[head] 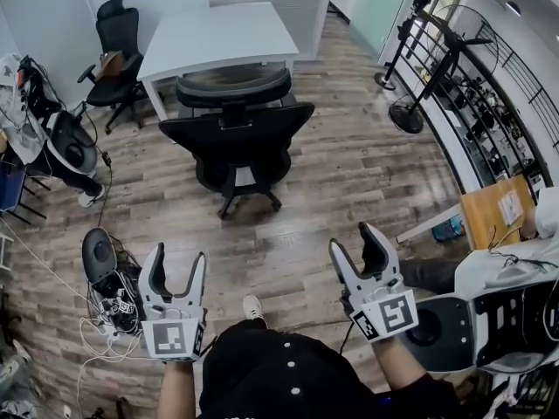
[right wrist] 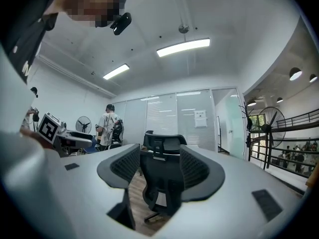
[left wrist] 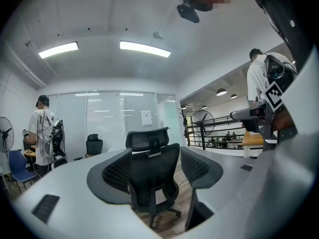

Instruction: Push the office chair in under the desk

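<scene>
L gripper (head: pixel 177 264) and R gripper (head: pixel 356 247) are held low in front of the person, jaws spread wide, nothing betw. them. Further out on the wood floor (head: pixel 349 173), well apart from both, the black office chair (head: pixel 236 138) stands w/ its back to the person, right at the near edge of the white desk (head: pixel 218 37). A 2nd black chair (head: pixel 118 59) sits at the desk's far left.

Open floor (head: pixel 327 208) before office chair (head: pixel 236 140)

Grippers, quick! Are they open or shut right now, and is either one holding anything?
Left gripper: open, holding nothing.
Right gripper: open, holding nothing.
</scene>
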`<state>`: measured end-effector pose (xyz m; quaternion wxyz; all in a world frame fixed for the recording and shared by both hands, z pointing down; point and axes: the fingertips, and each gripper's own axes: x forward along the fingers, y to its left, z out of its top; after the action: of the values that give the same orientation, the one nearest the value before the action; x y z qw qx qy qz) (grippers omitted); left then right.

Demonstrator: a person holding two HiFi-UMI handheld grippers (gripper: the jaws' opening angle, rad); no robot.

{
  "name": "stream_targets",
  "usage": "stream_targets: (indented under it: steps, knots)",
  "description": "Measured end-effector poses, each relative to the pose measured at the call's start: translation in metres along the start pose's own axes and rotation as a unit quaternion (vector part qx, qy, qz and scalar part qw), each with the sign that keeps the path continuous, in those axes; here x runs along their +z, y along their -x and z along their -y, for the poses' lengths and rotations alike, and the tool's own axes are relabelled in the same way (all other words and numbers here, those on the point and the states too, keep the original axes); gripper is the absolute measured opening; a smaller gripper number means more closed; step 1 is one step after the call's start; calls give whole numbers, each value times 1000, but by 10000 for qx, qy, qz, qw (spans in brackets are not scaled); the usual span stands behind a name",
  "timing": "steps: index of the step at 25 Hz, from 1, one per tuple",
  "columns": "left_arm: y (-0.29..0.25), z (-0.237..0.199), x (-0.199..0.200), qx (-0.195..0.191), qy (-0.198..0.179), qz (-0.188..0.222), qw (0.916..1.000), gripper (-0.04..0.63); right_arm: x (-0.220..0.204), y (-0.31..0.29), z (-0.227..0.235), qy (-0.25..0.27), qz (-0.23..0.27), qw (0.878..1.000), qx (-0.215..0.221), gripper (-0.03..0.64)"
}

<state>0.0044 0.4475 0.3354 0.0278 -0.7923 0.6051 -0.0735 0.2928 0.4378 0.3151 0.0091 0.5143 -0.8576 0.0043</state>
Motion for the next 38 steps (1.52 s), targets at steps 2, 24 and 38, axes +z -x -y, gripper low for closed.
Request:
stream_targets:
  steps: [2,24,38]
  knots:
    - [-6,-6,1,-40,-3,14,10000,308,2,-10,-1,24,9,10000,-2,261]
    - [-69,-63,-6,-266,-100,-55,9996,313,1,-84,-9,152,-23,9997,-191,261]
    - [-106,-58,-26,-342,22,-192,9992,318,-20,-117,14,69,-97,9999,-115,261]
